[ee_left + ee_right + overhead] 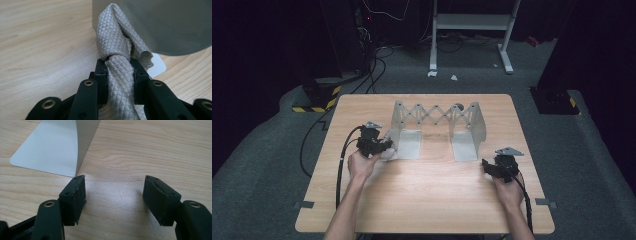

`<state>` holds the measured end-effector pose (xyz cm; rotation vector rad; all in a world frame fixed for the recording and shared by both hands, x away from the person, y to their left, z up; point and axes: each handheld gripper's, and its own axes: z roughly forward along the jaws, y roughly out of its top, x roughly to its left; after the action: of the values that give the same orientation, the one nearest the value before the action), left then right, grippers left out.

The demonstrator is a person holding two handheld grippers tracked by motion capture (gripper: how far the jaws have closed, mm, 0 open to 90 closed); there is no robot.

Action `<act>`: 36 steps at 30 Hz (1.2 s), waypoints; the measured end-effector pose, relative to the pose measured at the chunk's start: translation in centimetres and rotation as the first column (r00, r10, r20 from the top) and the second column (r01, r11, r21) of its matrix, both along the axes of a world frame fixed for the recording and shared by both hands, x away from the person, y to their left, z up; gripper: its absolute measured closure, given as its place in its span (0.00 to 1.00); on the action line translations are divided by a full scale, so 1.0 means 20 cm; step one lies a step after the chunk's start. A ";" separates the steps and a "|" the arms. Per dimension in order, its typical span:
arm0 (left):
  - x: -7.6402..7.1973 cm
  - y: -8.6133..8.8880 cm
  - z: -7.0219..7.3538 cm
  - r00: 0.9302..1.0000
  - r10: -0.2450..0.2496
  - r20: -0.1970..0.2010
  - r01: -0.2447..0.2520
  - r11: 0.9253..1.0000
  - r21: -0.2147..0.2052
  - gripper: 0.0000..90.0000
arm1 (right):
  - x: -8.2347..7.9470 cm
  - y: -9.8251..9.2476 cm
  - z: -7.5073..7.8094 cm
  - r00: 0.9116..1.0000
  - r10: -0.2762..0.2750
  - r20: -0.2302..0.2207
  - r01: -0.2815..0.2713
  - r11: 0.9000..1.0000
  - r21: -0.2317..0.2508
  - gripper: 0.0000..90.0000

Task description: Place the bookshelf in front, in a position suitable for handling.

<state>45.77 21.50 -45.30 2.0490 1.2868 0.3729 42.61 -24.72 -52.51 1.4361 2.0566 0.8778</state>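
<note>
High view, left hand: the left hand (362, 162) comes up from the bottom edge, forearm slanted toward the rack (438, 117), and carries the left gripper (384, 146) aimed at the rack's left foot plate.
High view, cloth: the cloth (389, 151) is a pale bunch at the gripper's tip, touching the near left corner of the rack.
High view, right hand: the right hand (508, 189) rests on the table (427, 200) near the rack's right foot plate; the right gripper (486, 164) points left, toward that plate's near corner.
Left gripper view, jaws: clenched on the cloth (120, 75), a twisted, quilted grey roll pinched between the two pads.
Left gripper view, extra detail: the cloth's loose upper fold leans against the rack's upright wall (162, 25); the weave shows here, not from above.
Right gripper view, jaws: released, wide apart, bare table (150, 150) between them.
Right gripper view, extra detail: the left pad (75, 197) sits just beside the corner of the rack's foot plate (47, 147), apart from it.
</note>
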 end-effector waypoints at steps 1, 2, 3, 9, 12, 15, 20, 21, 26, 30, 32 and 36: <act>0.00 0.00 0.01 1.000 -0.001 0.005 0.001 1.000 0.002 0.80 | 0.00 0.00 0.00 1.000 0.000 0.000 0.000 1.000 0.000 0.39; 0.00 0.00 0.03 1.000 -0.003 0.013 0.003 1.000 0.007 0.80 | 0.00 0.00 0.00 1.000 0.000 0.000 0.000 1.000 0.000 0.39; -0.01 0.00 0.04 1.000 -0.002 0.020 0.002 1.000 0.003 0.80 | 0.00 0.00 0.00 1.000 0.000 0.000 0.000 1.000 0.000 0.39; -0.02 0.00 0.15 0.998 -0.019 0.064 0.018 1.000 0.010 0.80 | 0.00 0.00 0.00 1.000 0.000 0.000 0.000 1.000 0.000 0.39; -0.02 0.02 0.20 0.996 -0.025 0.085 0.026 1.000 -0.007 0.80 | 0.00 0.00 0.00 1.000 0.000 0.000 0.000 1.000 -0.001 0.39; -0.02 0.02 0.25 0.994 -0.021 0.105 0.022 1.000 -0.011 0.80 | 0.00 0.00 0.00 1.000 0.000 0.000 0.000 1.000 0.000 0.39; 0.00 0.03 0.30 0.993 -0.018 0.118 0.020 1.000 -0.016 0.80 | 0.00 0.00 0.00 1.000 0.000 0.000 0.000 1.000 0.000 0.39; 0.00 0.03 0.30 0.993 -0.018 0.118 0.020 1.000 -0.016 0.80 | 0.00 0.00 0.00 1.000 -0.001 0.000 0.001 1.000 0.000 0.39; 0.04 0.01 0.27 0.994 -0.018 0.108 0.018 1.000 0.006 0.80 | 0.00 0.00 0.00 1.000 0.000 0.000 0.000 1.000 0.000 0.39; 0.06 -0.01 0.23 0.996 -0.019 0.090 0.019 1.000 0.003 0.80 | 0.00 0.00 0.00 1.000 0.000 0.000 0.000 1.000 0.000 0.39; 0.06 0.00 0.21 0.997 -0.019 0.079 0.020 1.000 -0.008 0.80 | 0.00 0.00 0.00 1.000 0.000 0.000 0.000 1.000 0.000 0.39; 0.07 -0.01 0.17 0.998 -0.018 0.062 0.018 1.000 -0.001 0.80 | 0.00 0.00 0.00 1.000 0.000 0.000 0.000 1.000 0.000 0.39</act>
<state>47.26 21.29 -41.82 2.0307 1.2307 0.4236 42.61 -24.72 -52.51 1.4359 2.0567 0.8779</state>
